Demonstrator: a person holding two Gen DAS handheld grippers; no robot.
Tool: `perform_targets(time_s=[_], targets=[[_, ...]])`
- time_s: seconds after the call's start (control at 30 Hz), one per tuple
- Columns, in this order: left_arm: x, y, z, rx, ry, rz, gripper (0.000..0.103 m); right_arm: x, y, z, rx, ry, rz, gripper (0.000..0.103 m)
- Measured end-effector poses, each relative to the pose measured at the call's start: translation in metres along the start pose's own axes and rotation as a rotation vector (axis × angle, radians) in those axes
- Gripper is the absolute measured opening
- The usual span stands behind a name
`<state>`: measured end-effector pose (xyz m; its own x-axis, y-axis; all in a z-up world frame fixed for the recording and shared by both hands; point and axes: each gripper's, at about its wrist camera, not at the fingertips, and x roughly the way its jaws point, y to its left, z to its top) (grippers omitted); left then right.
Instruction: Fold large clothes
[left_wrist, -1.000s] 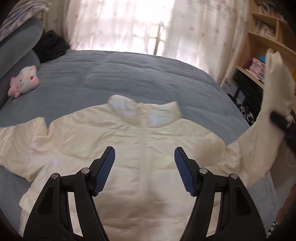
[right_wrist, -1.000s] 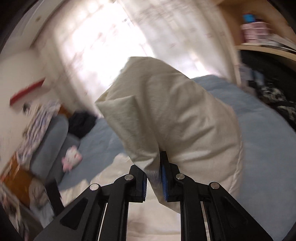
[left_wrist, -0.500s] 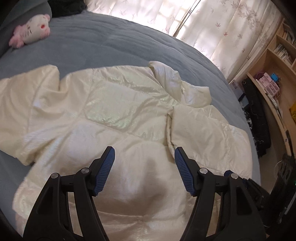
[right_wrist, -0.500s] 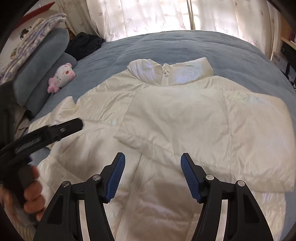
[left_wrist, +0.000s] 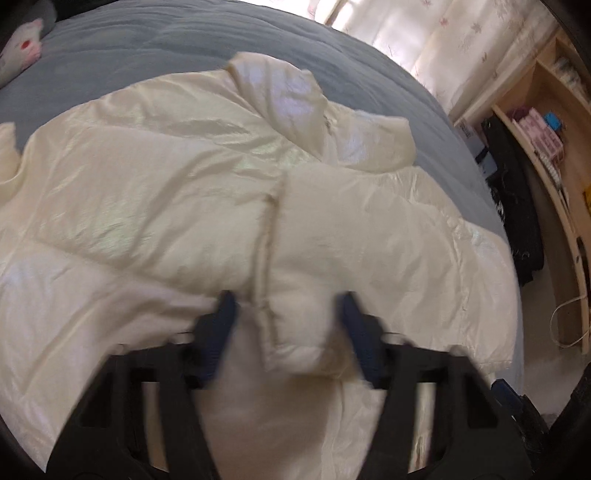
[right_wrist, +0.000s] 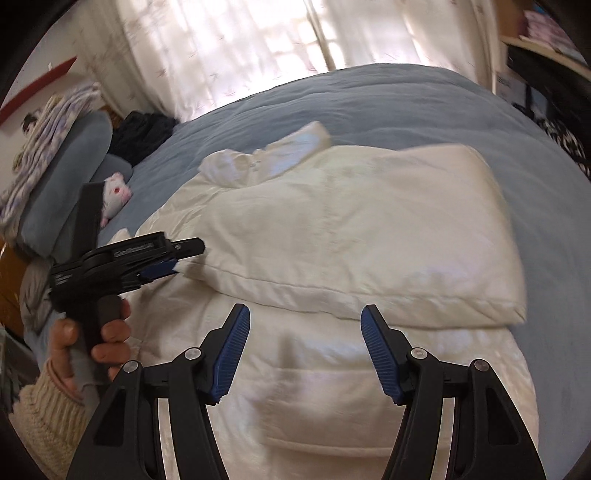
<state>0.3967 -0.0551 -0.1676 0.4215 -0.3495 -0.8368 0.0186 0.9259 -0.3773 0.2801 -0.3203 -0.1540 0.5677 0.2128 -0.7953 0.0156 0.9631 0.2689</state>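
- Jacket (left_wrist: 155, 206), cream and puffy, lies spread front-up on the blue bed (left_wrist: 184, 48), its collar (left_wrist: 295, 99) toward the far side by the curtains (right_wrist: 258, 48).
- We see one sleeve (right_wrist: 369, 236) folded across the chest, its cuff edge ending near the zip line in the middle.
- Our left tongs (left_wrist: 286, 332) hover low over that cuff; their blue pads stand apart on either side of it, blurred, with nothing clamped.
- From the right wrist view the left tongs (right_wrist: 173, 258) appear side-on, held in a hand (right_wrist: 92, 332) with a knitted cuff, just beside the sleeve's left end.
- Our right tongs (right_wrist: 306, 350) sit wide apart above the near part of the jacket (right_wrist: 314, 387), gripping nothing.
- A white plush toy (right_wrist: 114, 194) rests by the grey pillows (right_wrist: 62, 184) at the far left, well apart from the jacket.
- Wooden shelves (left_wrist: 546, 155) stand to the right of the bed.
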Motion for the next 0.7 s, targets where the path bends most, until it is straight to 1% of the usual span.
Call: perform_targets(time_s=[0.03,0.07,0.1,0.17,0.27,0.33,0.37,0.4,0.43,0.5,0.53,0.57,0.6,0.63,0.67,0.7], targets=[[0.004,-0.011,0.003,0.027,0.023,0.011,0.014,-0.004,-0.009,-0.002,0.013,0.001,-0.007,0.064],[0.003,-0.018,0.004,0.043,0.013,0.038,0.01,0.0,-0.013,-0.002,0.021,0.0,-0.012,0.064],[-0.005,-0.028,0.006,0.074,-0.022,0.055,0.006,-0.002,-0.021,-0.002,0.031,-0.001,-0.017,0.064],[-0.027,-0.04,0.008,0.109,-0.093,0.054,0.005,-0.007,-0.035,-0.001,0.054,-0.009,-0.02,0.064],[-0.066,-0.035,0.01,0.097,-0.204,0.064,0.005,-0.022,-0.053,0.004,0.076,-0.042,-0.019,0.064],[-0.08,-0.021,0.007,0.083,-0.234,0.098,0.005,-0.033,-0.065,0.008,0.086,-0.065,-0.029,0.064],[-0.081,-0.014,0.005,0.079,-0.233,0.114,0.005,-0.038,-0.072,0.01,0.092,-0.075,-0.039,0.064],[-0.078,-0.006,0.0,0.079,-0.22,0.132,0.006,-0.041,-0.08,0.012,0.1,-0.078,-0.054,0.066],[-0.074,0.0,-0.004,0.087,-0.204,0.141,0.008,-0.044,-0.089,0.013,0.112,-0.079,-0.077,0.068],[-0.055,0.015,-0.012,0.087,-0.143,0.185,0.014,-0.045,-0.107,0.015,0.145,-0.077,-0.107,0.079],[-0.05,0.021,-0.014,0.084,-0.122,0.186,0.021,-0.045,-0.116,0.016,0.166,-0.069,-0.112,0.08],[-0.047,0.026,-0.016,0.072,-0.112,0.184,0.025,-0.045,-0.127,0.017,0.196,-0.057,-0.107,0.08],[-0.049,0.03,-0.018,0.059,-0.113,0.179,0.035,-0.044,-0.137,0.019,0.223,-0.047,-0.096,0.08],[-0.05,0.033,-0.016,0.043,-0.119,0.171,0.042,-0.044,-0.147,0.022,0.251,-0.038,-0.088,0.08],[-0.053,0.034,-0.013,0.028,-0.125,0.153,0.045,-0.043,-0.155,0.025,0.276,-0.027,-0.084,0.08],[-0.055,0.032,-0.011,0.019,-0.129,0.137,0.05,-0.042,-0.162,0.03,0.293,-0.017,-0.073,0.08]])
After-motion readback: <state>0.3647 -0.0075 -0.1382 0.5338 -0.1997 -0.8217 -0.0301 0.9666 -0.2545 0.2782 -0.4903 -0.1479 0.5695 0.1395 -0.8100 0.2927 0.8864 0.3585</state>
